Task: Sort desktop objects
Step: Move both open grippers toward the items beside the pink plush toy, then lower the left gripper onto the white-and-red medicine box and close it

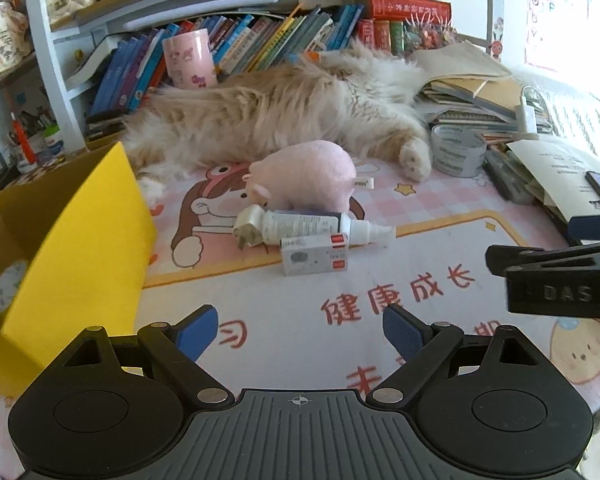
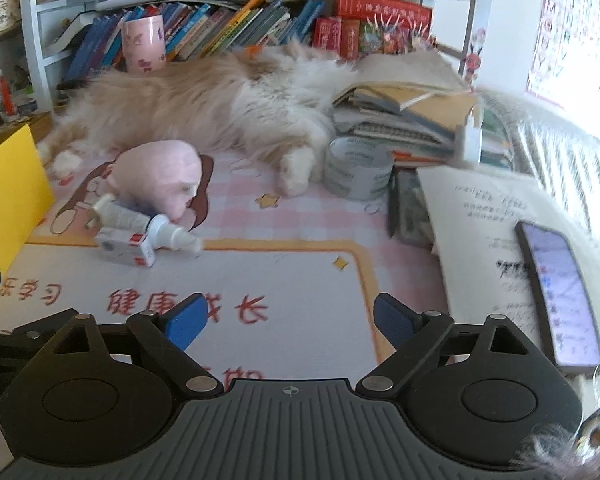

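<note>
A pink plush pig point(image 1: 306, 176) point(image 2: 160, 178) lies on the pink desk mat point(image 1: 440, 248) point(image 2: 292, 280). In front of it lie a white tube point(image 1: 292, 224) point(image 2: 120, 216), a white dropper bottle point(image 1: 370, 232) point(image 2: 172, 236) and a small white box with red labels point(image 1: 314, 256) point(image 2: 126, 250). A yellow cardboard box point(image 1: 72, 248) point(image 2: 8, 200) stands open at the left. My left gripper point(image 1: 300, 334) is open and empty, short of the small items. My right gripper point(image 2: 290, 322) is open and empty over the mat; it also shows in the left wrist view point(image 1: 556, 276).
A fluffy cream cat point(image 1: 276, 116) point(image 2: 220, 104) lies across the back of the desk. A grey tape roll point(image 1: 456, 150) point(image 2: 358, 168) stands by its paw. Stacked notebooks point(image 2: 412, 116), papers point(image 2: 492, 232) and a phone point(image 2: 560, 296) are at the right. A pink cup point(image 1: 190, 58) and books line the shelf.
</note>
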A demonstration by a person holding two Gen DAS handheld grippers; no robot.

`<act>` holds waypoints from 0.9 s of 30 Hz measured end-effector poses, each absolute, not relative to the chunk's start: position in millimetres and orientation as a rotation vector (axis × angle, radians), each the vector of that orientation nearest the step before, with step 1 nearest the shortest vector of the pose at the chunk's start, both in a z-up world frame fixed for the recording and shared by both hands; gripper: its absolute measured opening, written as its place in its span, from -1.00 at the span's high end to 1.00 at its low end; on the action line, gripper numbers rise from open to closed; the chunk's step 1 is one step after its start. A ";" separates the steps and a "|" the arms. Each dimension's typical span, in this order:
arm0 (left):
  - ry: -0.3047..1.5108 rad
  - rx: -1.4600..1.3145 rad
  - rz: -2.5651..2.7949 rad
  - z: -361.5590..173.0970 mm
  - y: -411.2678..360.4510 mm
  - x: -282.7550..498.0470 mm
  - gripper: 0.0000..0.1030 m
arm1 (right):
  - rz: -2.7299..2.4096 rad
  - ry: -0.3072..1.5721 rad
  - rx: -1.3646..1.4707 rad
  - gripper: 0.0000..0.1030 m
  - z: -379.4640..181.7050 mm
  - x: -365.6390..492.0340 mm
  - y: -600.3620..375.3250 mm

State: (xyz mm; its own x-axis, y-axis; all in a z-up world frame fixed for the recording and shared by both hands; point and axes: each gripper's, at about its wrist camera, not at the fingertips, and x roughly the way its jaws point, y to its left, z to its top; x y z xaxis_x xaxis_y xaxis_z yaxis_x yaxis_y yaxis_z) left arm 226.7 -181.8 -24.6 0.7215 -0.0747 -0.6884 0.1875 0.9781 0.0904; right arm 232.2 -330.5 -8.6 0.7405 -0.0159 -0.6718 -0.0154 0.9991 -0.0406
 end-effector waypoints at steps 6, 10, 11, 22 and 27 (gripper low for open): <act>0.747 0.166 -0.160 -31.5 -189.9 247.4 -0.79 | 0.024 0.702 -0.039 -0.76 -0.8 237.4 -334.7; 0.725 0.184 -0.169 -33.5 -194.2 259.5 -0.78 | 0.024 0.694 -0.026 -0.76 2.1 243.6 -336.3; 0.723 0.188 -0.169 -34.1 -194.9 262.3 -0.78 | 0.026 0.692 -0.023 -0.76 2.4 244.3 -336.4; 0.727 0.146 -0.175 -44.2 -198.1 296.3 -0.76 | 0.052 0.699 0.069 -0.76 0.4 247.0 -346.9; 0.760 0.135 -0.157 -57.1 -197.7 307.2 -0.69 | 0.047 0.703 0.079 -0.76 -0.5 246.0 -349.8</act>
